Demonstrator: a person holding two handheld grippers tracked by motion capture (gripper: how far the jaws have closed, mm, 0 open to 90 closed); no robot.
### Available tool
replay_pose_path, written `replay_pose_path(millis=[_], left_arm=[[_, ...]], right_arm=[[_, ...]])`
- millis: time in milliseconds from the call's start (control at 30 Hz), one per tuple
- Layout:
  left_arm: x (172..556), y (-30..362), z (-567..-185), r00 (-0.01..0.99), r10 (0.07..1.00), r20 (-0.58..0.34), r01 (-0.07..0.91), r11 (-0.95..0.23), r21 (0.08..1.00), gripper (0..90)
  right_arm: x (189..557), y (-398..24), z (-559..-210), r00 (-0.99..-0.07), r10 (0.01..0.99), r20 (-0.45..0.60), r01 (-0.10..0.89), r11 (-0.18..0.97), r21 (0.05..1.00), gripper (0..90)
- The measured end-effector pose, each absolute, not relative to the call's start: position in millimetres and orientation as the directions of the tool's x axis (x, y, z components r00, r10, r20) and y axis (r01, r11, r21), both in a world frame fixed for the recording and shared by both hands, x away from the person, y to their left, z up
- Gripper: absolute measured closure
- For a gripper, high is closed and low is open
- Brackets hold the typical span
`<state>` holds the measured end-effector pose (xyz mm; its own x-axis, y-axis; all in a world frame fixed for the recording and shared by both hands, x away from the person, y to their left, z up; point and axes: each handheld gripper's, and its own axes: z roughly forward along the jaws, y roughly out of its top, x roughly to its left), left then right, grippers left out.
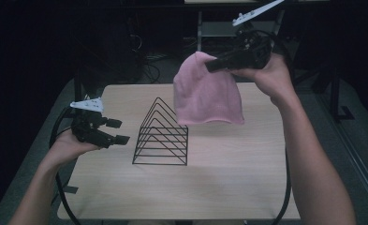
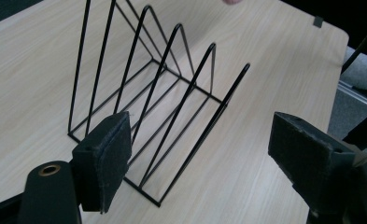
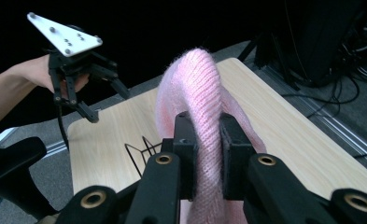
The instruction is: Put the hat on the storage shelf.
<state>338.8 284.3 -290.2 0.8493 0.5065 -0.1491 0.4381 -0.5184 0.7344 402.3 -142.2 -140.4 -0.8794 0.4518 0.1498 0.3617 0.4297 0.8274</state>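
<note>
Dark surroundings with cables and stands ring the pale wooden surface [image 1: 228,187], which fills the middle of the high view. At its centre stands a black wire rack [image 1: 162,136] of triangular dividers, upright. Above and just right of the rack, a pink knit beanie [image 1: 207,96] hangs clear of the surface, pinched at its crown by the right gripper [image 1: 219,63], whose fingers are clamped on the knit. At left of the frame, the left gripper [image 1: 118,131] hovers beside the rack, fingers spread wide, touching nothing.
</note>
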Motion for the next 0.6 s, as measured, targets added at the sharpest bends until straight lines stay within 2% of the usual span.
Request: replay_pose_path(millis=[600], left_arm=[[347, 267, -270, 0.876, 0.464, -0.13, 0.395, -0.537, 0.746, 22.4]], right_arm=[[405, -75, -117, -0.933, 0.341, 0.115, 0.274, 0.464, 0.843, 79.3]])
